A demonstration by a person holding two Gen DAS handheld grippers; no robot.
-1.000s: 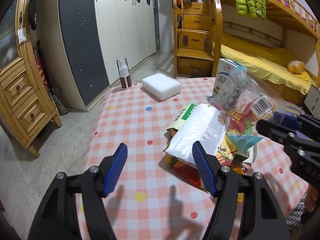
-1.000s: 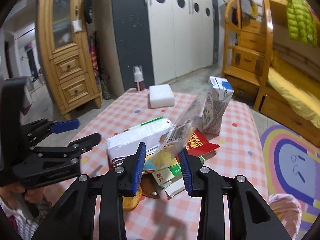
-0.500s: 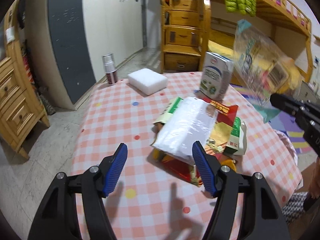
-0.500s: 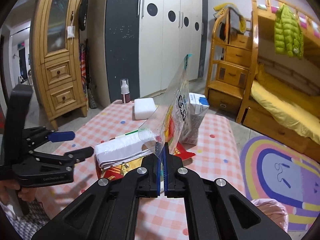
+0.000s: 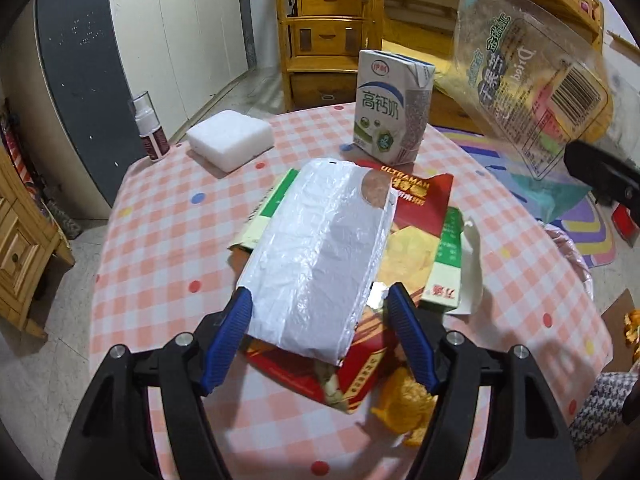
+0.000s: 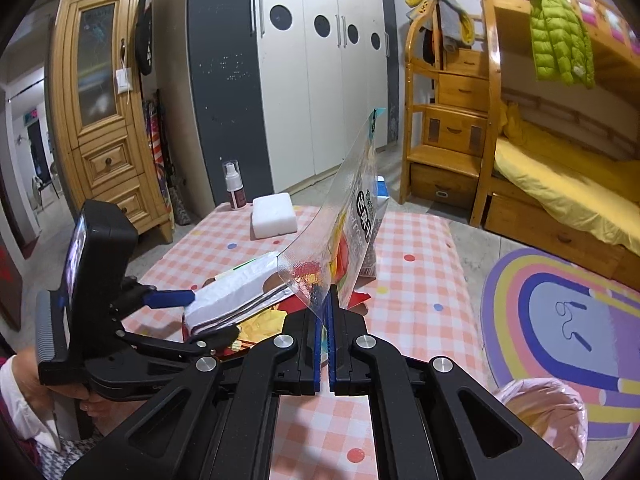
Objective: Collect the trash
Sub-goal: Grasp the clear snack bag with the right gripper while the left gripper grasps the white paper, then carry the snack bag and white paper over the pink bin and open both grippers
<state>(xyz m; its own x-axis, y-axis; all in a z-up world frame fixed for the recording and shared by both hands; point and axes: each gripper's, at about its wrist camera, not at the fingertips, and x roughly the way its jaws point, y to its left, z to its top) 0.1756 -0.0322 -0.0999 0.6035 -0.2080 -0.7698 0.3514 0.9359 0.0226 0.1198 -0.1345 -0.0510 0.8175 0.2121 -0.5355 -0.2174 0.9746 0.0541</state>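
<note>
The left gripper [image 5: 318, 332], jaws spread, straddles the long white plastic pouch's [image 5: 320, 256] near end; the right gripper [image 6: 325, 344] pinches a clear printed wrapper [image 6: 348, 216]

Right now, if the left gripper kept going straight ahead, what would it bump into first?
Most likely the white plastic bag. It lies between the open left gripper fingers, on top of the trash pile. Depth is hard to judge, so that's a guess.

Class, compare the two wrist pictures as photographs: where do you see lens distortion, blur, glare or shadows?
Left wrist view: fisheye bends the room's edges, corners go black; the clear wrapper is slightly smeared and glinting; the left tongs cast soft shadows on the tablecloth. Right wrist view: wardrobe lines bow outward; the right tongs are sharp.
</note>
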